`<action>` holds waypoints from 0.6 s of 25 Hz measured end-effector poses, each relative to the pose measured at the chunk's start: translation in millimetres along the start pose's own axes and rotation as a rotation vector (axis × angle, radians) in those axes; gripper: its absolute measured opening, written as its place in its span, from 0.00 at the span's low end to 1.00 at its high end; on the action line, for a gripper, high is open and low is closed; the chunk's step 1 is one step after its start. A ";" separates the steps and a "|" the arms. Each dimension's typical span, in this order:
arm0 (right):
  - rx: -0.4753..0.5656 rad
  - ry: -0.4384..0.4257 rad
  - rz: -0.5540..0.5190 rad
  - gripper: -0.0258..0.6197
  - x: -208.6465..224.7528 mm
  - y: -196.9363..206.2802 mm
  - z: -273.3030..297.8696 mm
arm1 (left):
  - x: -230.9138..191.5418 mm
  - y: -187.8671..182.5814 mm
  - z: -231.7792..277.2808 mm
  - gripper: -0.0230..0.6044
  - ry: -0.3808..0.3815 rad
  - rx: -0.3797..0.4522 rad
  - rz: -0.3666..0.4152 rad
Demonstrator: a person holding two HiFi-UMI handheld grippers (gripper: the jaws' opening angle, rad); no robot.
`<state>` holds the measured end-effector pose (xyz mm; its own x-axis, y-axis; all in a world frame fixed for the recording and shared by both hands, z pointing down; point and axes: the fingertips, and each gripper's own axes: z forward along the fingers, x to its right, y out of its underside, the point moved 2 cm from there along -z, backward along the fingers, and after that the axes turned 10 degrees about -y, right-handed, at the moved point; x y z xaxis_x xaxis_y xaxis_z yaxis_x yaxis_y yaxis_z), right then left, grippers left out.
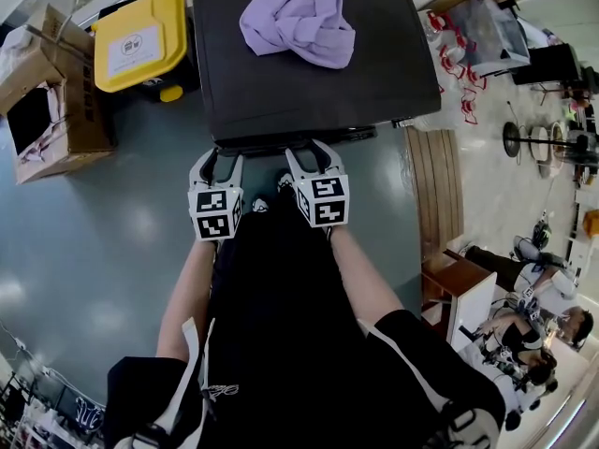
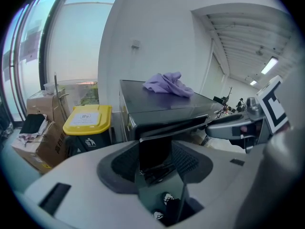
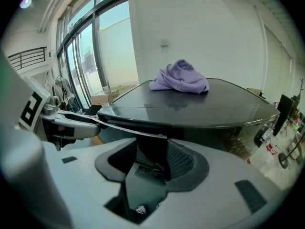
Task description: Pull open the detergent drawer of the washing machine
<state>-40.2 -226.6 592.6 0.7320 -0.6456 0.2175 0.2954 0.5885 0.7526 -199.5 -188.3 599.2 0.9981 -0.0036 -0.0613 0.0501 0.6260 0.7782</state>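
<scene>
The dark washing machine [image 1: 309,82] stands in front of me with a purple cloth [image 1: 301,17] bunched on its top. A thin dark strip with a silver edge [image 1: 295,140] juts out along its front, just under the top. Whether this is the detergent drawer I cannot tell. My left gripper [image 1: 217,154] and right gripper [image 1: 312,148] are side by side at that strip, tips against it. In the left gripper view, the left gripper [image 2: 155,149] is open, with the dark front filling the gap. The right gripper [image 3: 151,151] is likewise open.
A yellow-lidded bin [image 1: 140,40] and cardboard boxes [image 1: 47,92] sit left of the machine. A slatted wooden pallet [image 1: 435,190] lies at its right, with a small table [image 1: 463,293] and people further right. My legs and shoes are below the grippers.
</scene>
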 end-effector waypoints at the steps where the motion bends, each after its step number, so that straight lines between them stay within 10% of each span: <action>1: 0.001 -0.002 -0.006 0.35 -0.3 0.5 -0.2 | -0.1 0.3 -0.4 0.38 0.004 0.000 0.001; 15: -0.059 -0.138 -0.128 0.51 3.5 9.6 19.0 | -3.0 6.8 14.2 0.38 0.218 0.014 -0.064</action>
<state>-46.4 -232.4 612.4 0.5963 -0.7751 0.2091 0.4188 0.5225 0.7427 -201.6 -195.1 613.6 0.9618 0.1262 -0.2430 0.1150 0.6191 0.7769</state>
